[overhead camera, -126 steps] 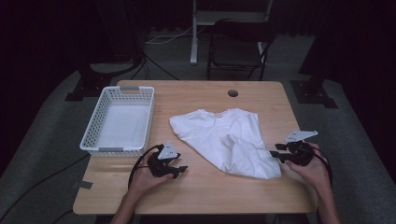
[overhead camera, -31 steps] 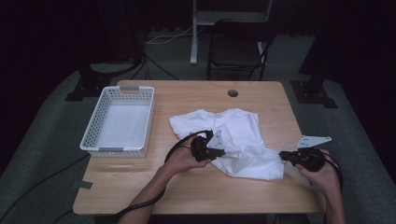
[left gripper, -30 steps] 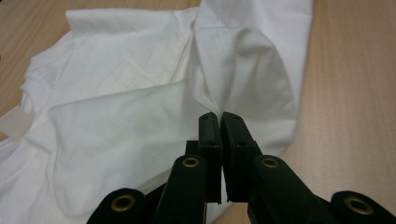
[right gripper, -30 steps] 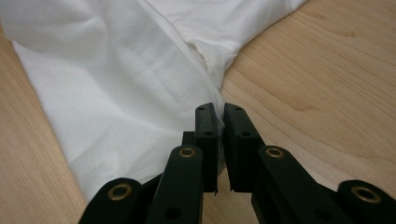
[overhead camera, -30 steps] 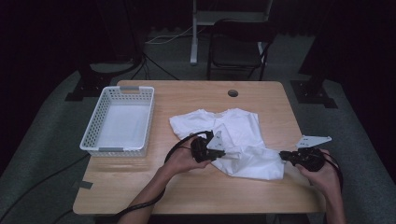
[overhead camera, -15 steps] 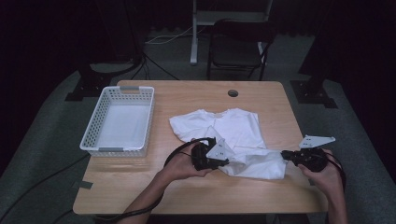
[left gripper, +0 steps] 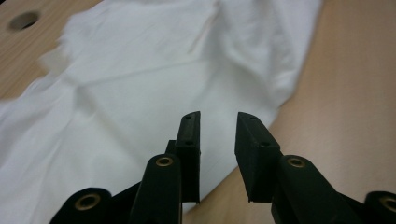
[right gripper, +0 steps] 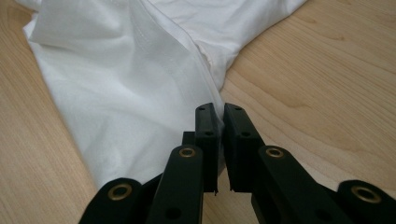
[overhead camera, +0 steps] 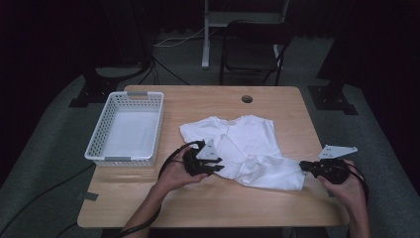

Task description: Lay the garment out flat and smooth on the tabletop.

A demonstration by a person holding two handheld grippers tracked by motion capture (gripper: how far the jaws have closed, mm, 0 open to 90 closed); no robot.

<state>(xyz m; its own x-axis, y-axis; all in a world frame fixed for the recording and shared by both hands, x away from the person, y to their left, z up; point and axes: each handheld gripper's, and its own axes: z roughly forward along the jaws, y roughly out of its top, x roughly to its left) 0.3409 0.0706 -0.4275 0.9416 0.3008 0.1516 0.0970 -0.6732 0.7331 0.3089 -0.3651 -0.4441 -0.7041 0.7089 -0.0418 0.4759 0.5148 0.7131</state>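
A crumpled white T-shirt lies in the middle of the wooden table. My left gripper rests at the shirt's left lower edge. In the left gripper view its jaws have just been opening and stand apart over the shirt, with no cloth pinched between them. My right gripper sits at the shirt's lower right corner. In the right gripper view it is shut on the hem of the shirt.
A white plastic basket stands at the table's left side. A round cable hole is near the far edge. A dark chair stands behind the table. Bare wood lies to the right of the shirt.
My left gripper has let go of the shirt and drawn back a little to the left, and its jaws have opened. The right gripper has kept still, shut on the hem.
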